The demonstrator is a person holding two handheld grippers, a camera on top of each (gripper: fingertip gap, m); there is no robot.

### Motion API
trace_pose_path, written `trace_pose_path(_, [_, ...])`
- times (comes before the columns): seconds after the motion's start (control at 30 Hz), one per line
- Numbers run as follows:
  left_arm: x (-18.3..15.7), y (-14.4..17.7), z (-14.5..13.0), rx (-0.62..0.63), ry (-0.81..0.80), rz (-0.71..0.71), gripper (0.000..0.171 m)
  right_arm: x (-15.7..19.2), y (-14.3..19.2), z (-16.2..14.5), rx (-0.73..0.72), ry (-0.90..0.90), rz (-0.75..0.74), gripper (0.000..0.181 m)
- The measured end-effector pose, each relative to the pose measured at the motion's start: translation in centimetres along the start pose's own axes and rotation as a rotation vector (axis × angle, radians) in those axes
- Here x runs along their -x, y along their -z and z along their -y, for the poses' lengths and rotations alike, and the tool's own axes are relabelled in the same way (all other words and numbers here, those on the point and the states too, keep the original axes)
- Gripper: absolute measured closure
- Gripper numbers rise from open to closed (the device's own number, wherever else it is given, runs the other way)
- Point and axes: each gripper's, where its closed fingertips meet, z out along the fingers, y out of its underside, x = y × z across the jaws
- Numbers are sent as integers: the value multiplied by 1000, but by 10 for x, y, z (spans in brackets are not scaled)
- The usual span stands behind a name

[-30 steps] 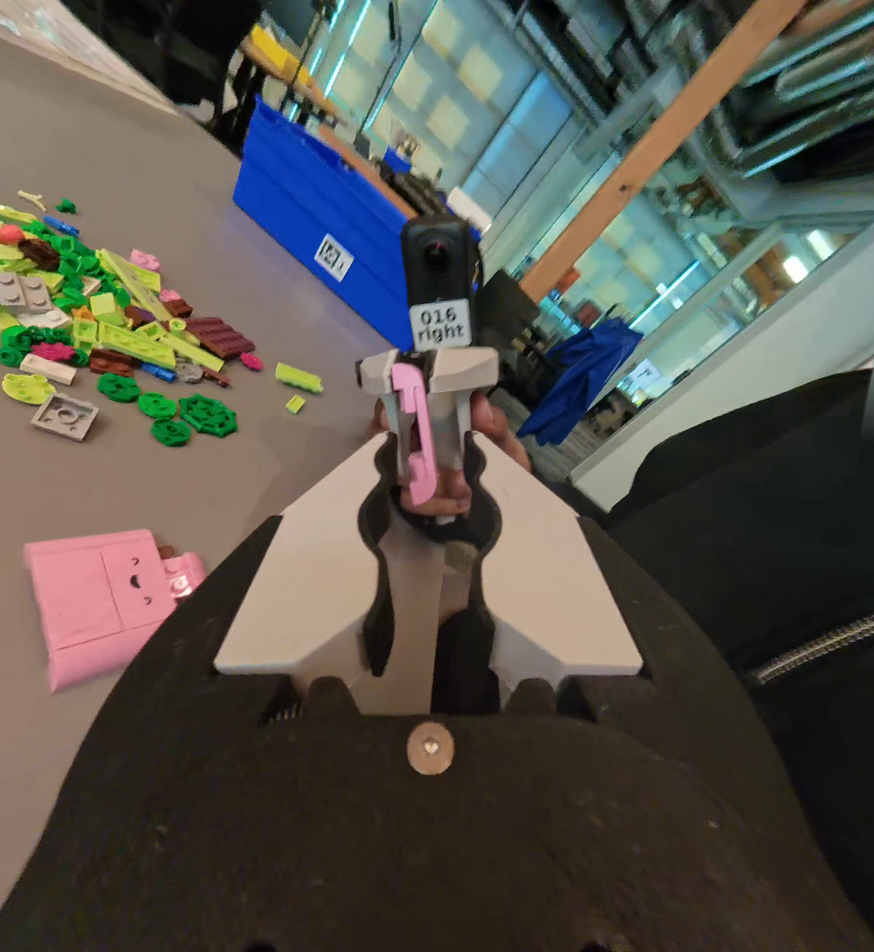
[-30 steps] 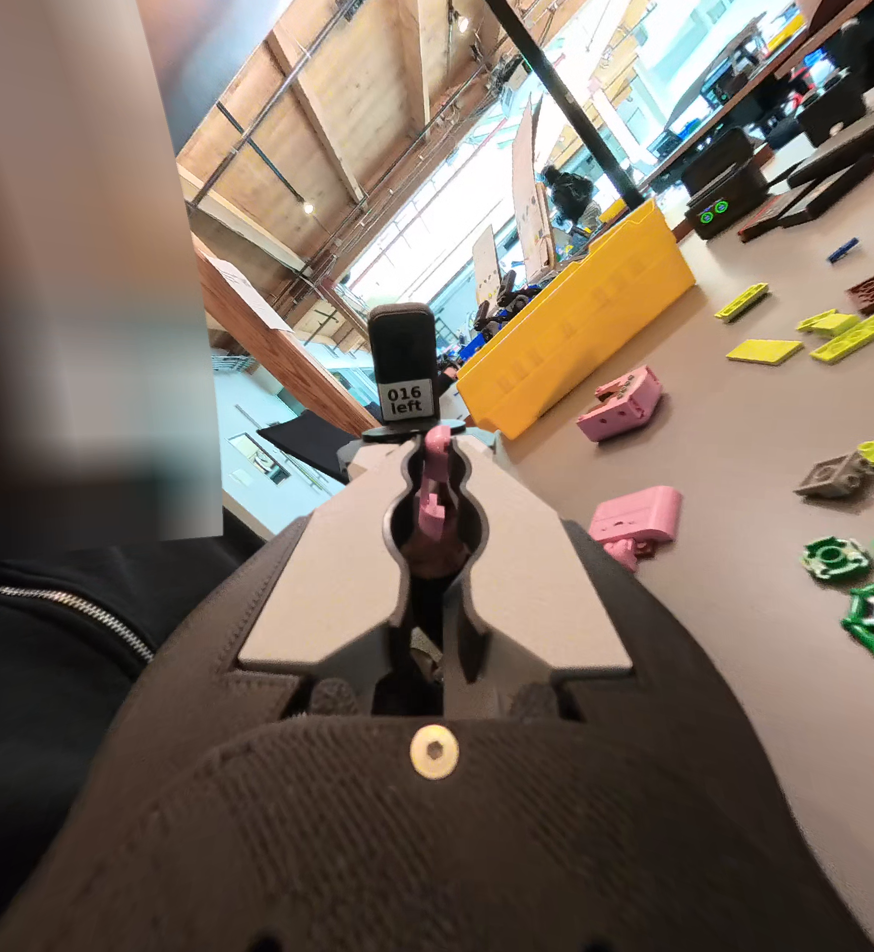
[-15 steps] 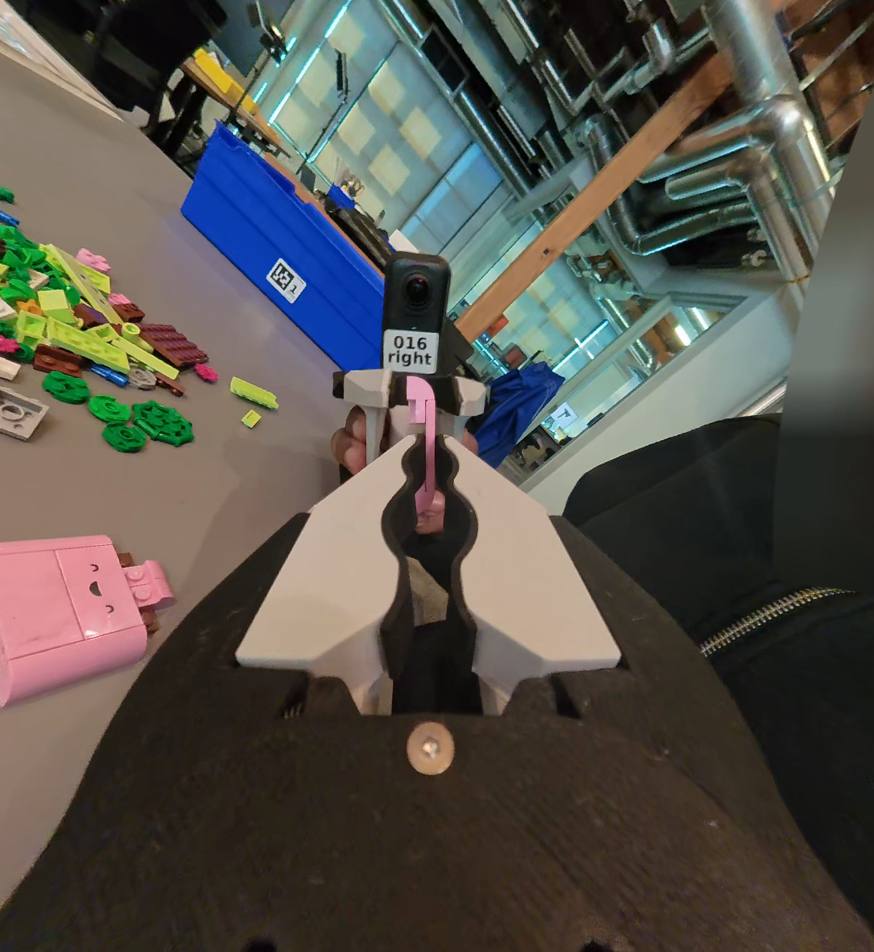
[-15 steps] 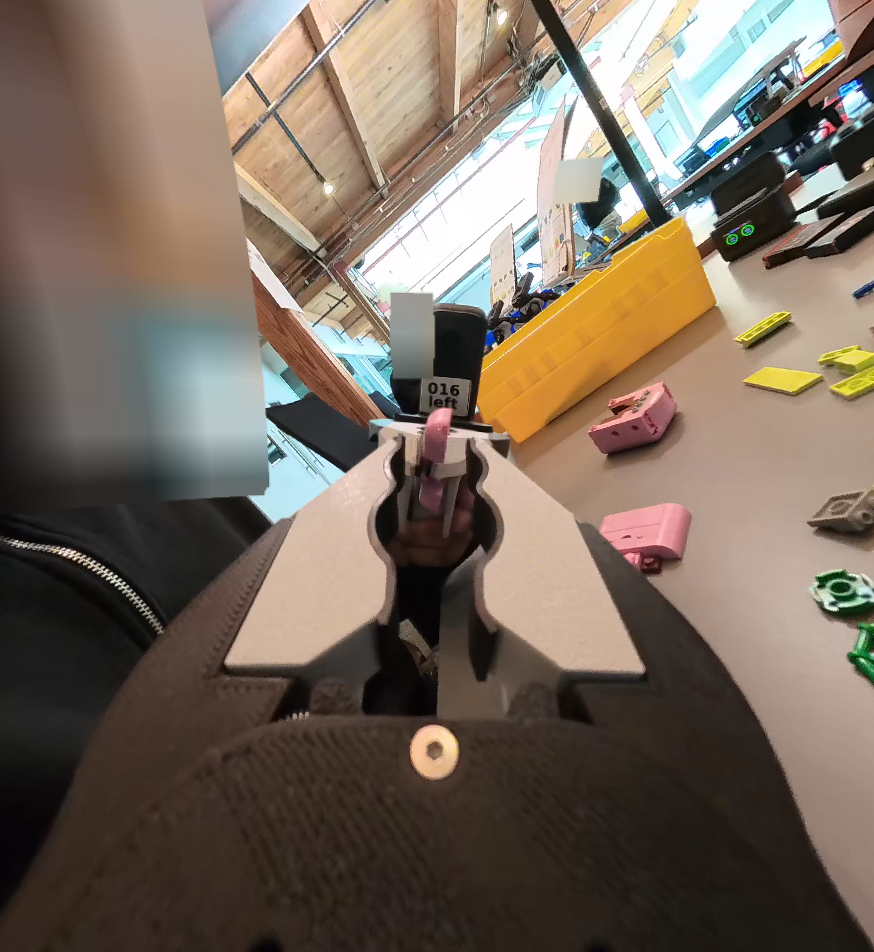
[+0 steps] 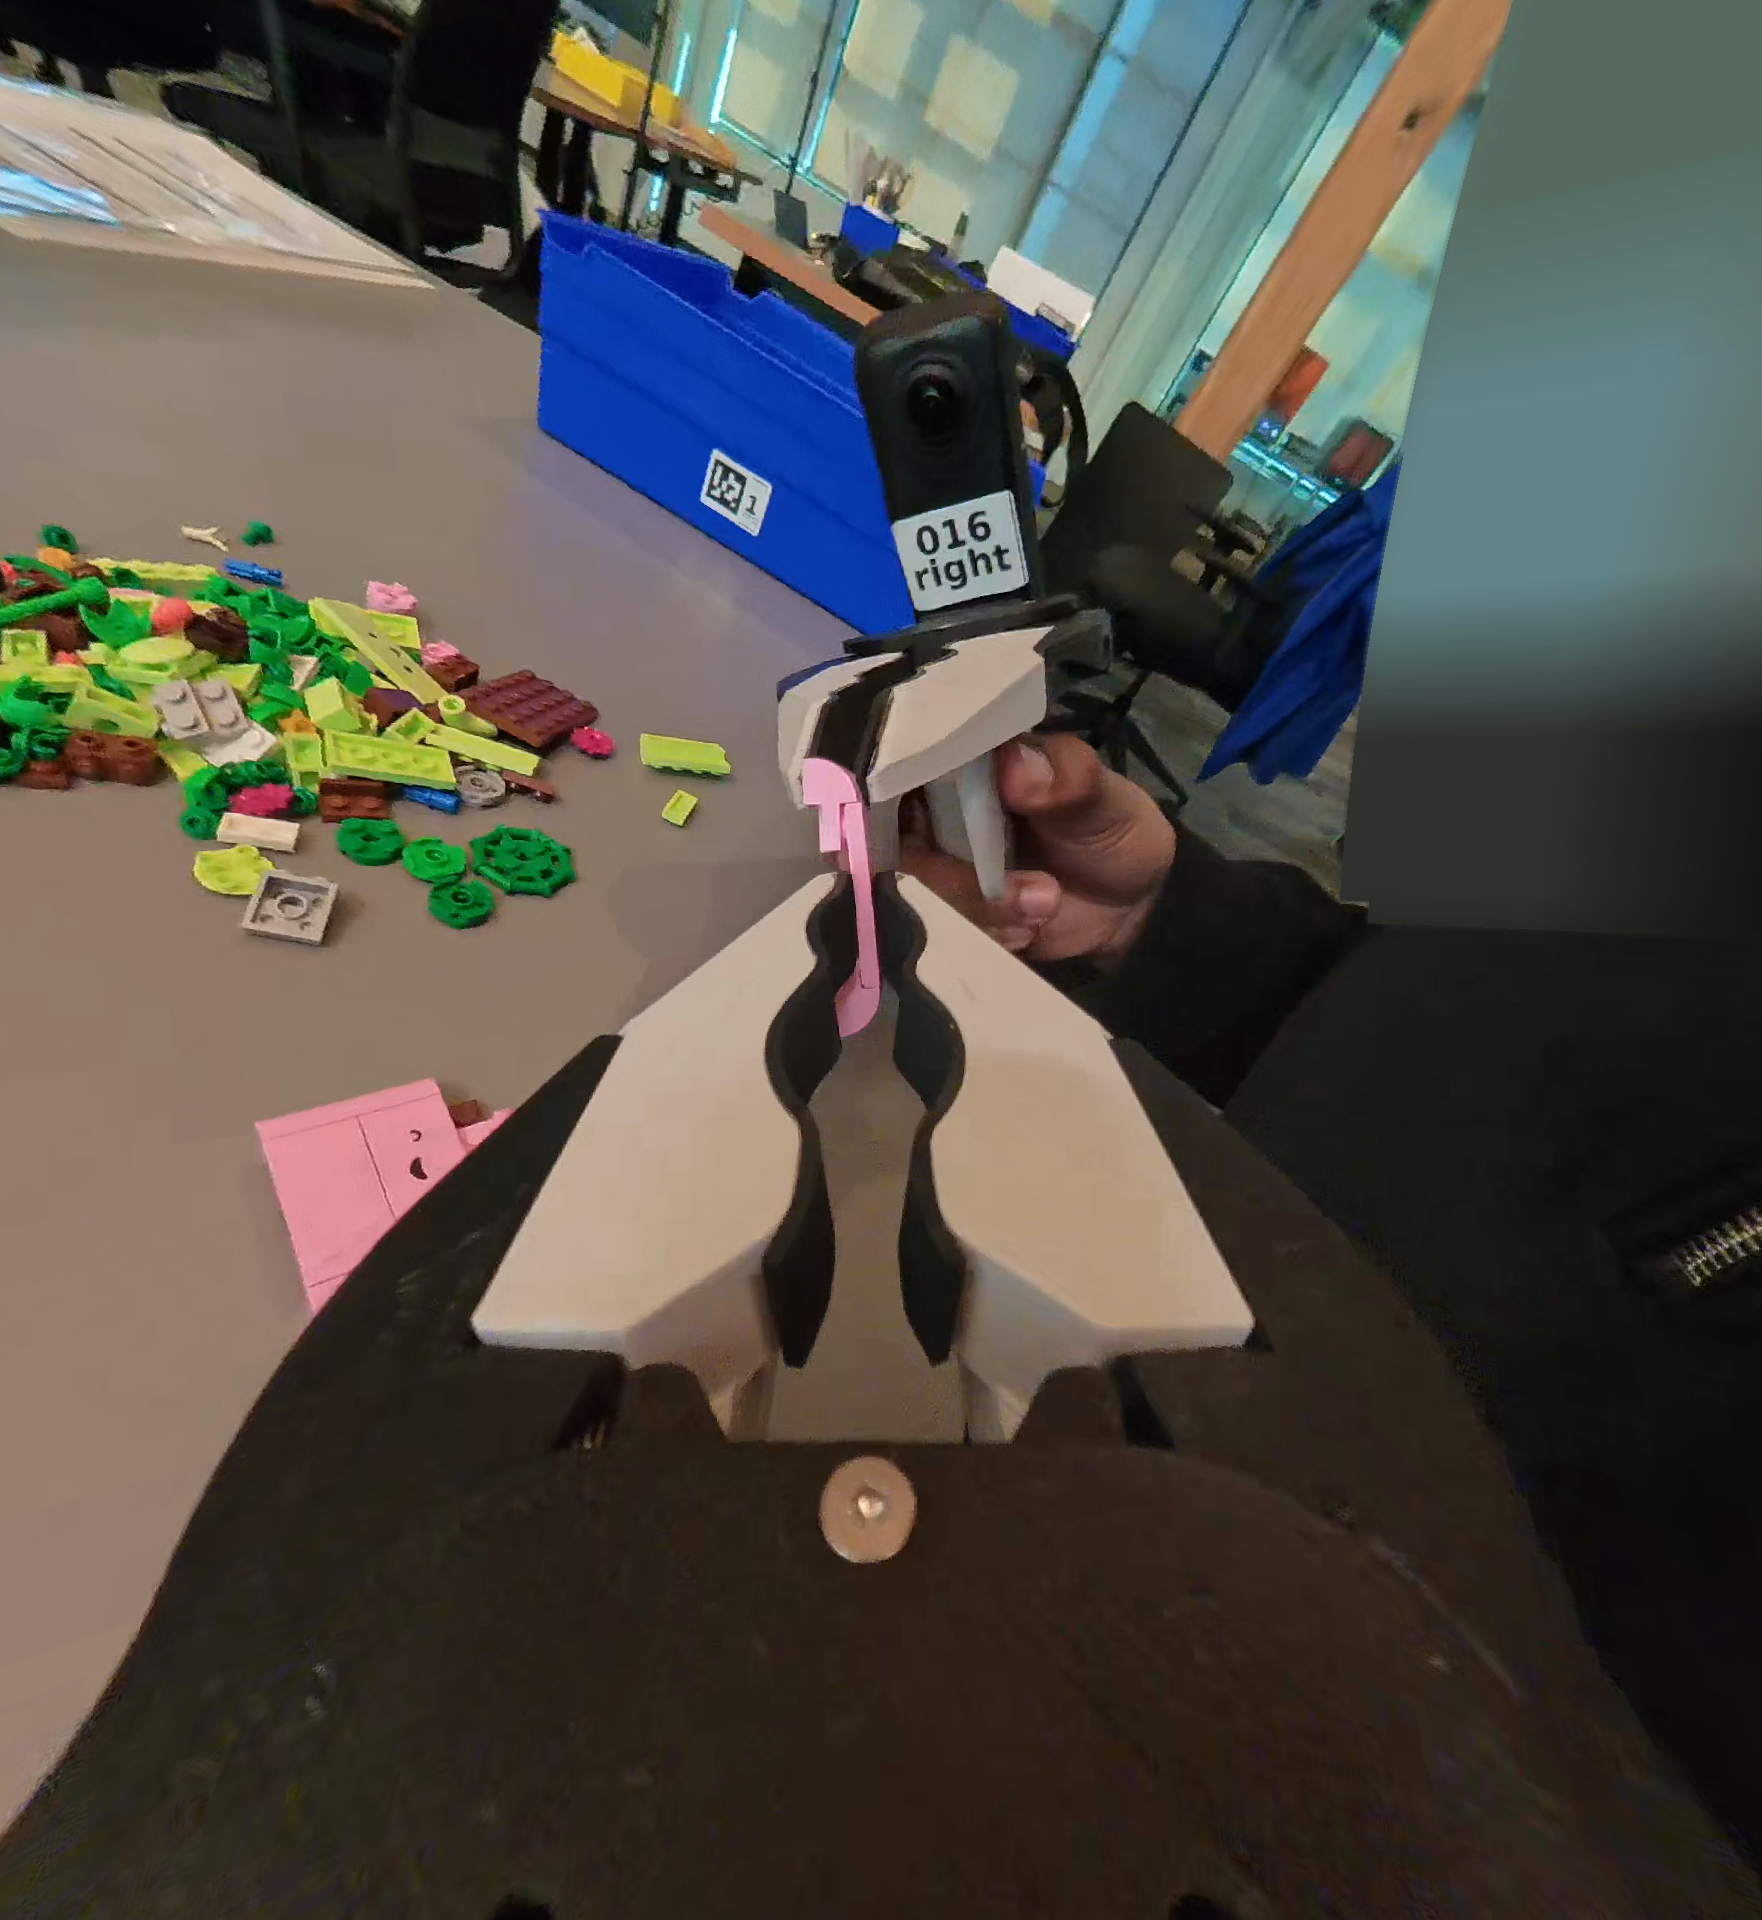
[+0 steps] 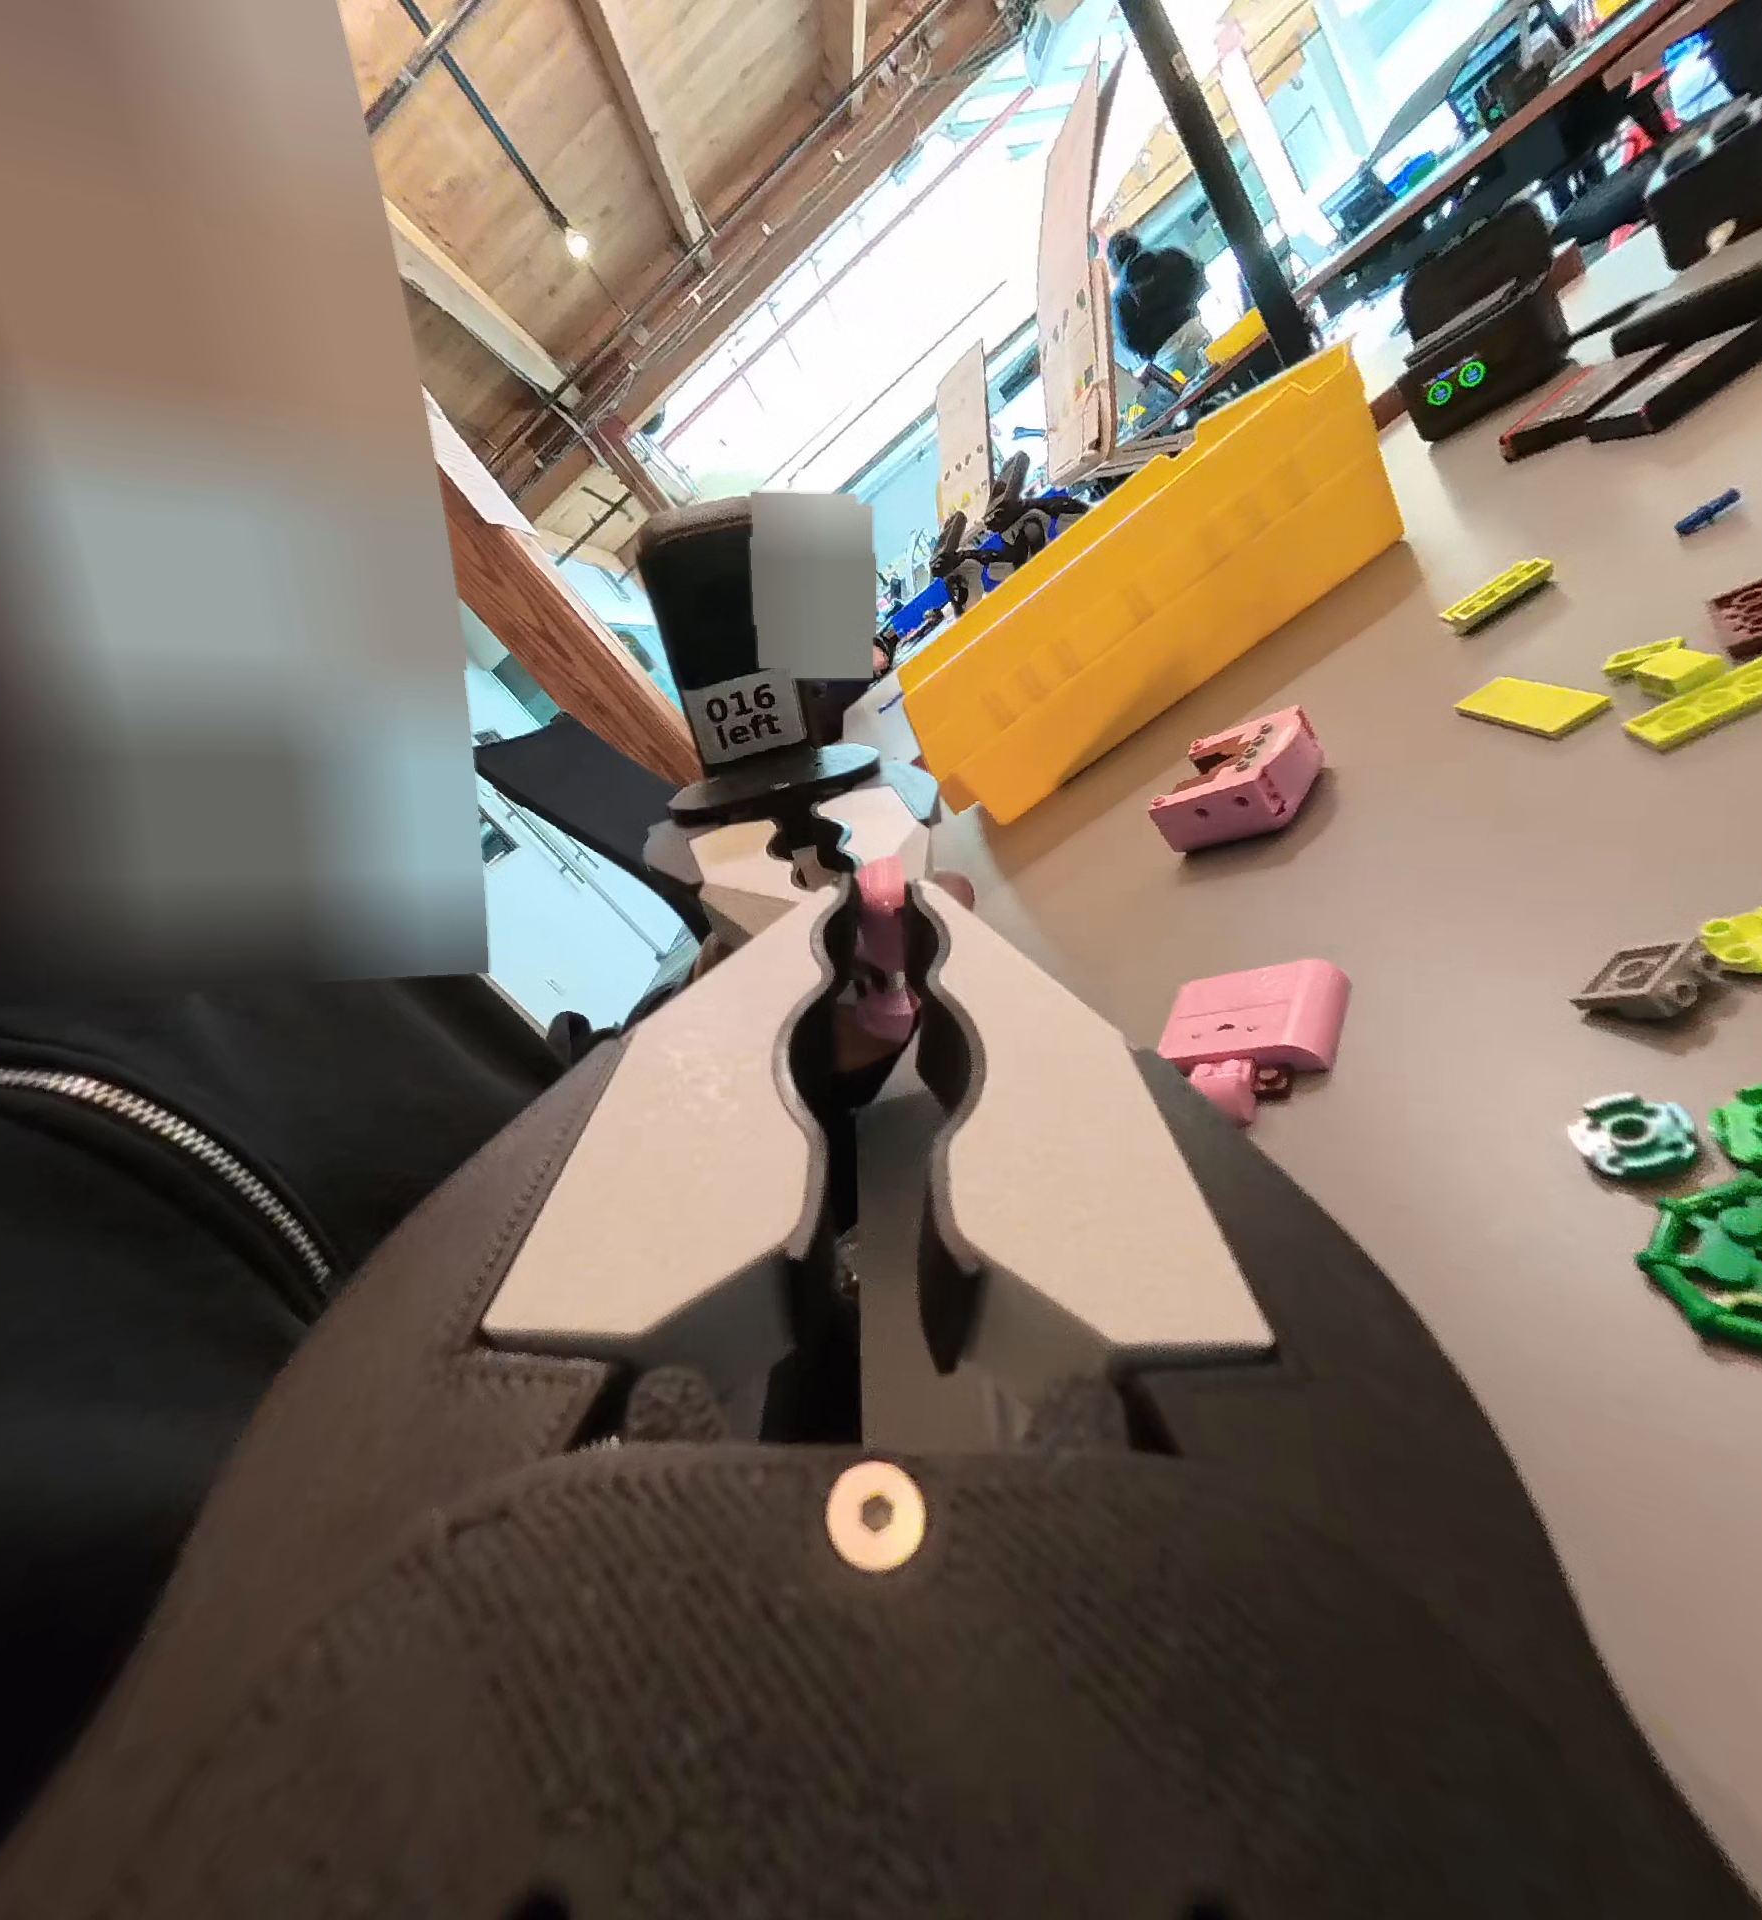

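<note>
I am holding both claws off the counter [image 5: 233, 1039], tips facing each other. My left claw [image 5: 861, 914] is pinching the lower end of a thin pink piece [image 5: 856, 925] between its tips, the piece rising toward 12 o'clock. My right claw [image 5: 835, 769], seen at 12 o'clock in the left wrist view, is gripping that piece's upper end, with a hand [image 5: 1074, 852] wrapped around its handle. In the right wrist view, the right claw [image 6: 877, 914] is closing on the pink piece [image 6: 882, 966], and the left claw [image 6: 804, 842] is sitting just beyond at 12 o'clock. A pink block [image 5: 357, 1174] is lying on the counter at 9 o'clock of my left claw; a heap of green, lime and brown bricks [image 5: 264, 707] is spreading at 10 o'clock. A blue bin [image 5: 700, 436] is standing at 11 o'clock, a yellow bin [image 6: 1157, 613] at 1 o'clock in the right view.
</note>
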Motion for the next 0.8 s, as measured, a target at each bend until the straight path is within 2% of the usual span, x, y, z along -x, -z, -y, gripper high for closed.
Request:
trace_pose_path(0.13, [0,2,-2,-8,-31,-19,171,-1,-2,-2,27,-9,-13,176])
trace_pose_path(0.17, [-7,3,0,-19,-40,-58,171,0,-2,-1,20,-55,13,176])
trace_pose_path(0.2, [-28,4,4,-39,-50,-175,171,-8,-1,-2,14,-92,-15,176])
trace_pose_path(0.23, [-43,3,6,-46,-63,-235,171,-21,2,-5,18,-101,-65,177])
trace_pose_path(0.3, [-28,-5,1,12,-115,-95,171,-18,7,4,-26,-120,-33,176])
trace_pose_path(0.33, [-22,-4,2,11,-106,-63,171,-20,8,3,-7,-83,-71,176])
trace_pose_path(0.47, [-9,3,2,-5,-30,-63,171,-61,19,-11,186,119,-419,176])
trace_pose_path(0.6, [-3,2,0,0,-10,-48,171,-105,41,-9,353,365,-765,176])
trace_pose_path(0.7, [3,4,4,-47,72,-58,171,-125,47,-9,404,364,-861,176])
trace_pose_path(0.8, [14,11,11,-122,168,-59,171,-135,55,1,371,348,-923,175])
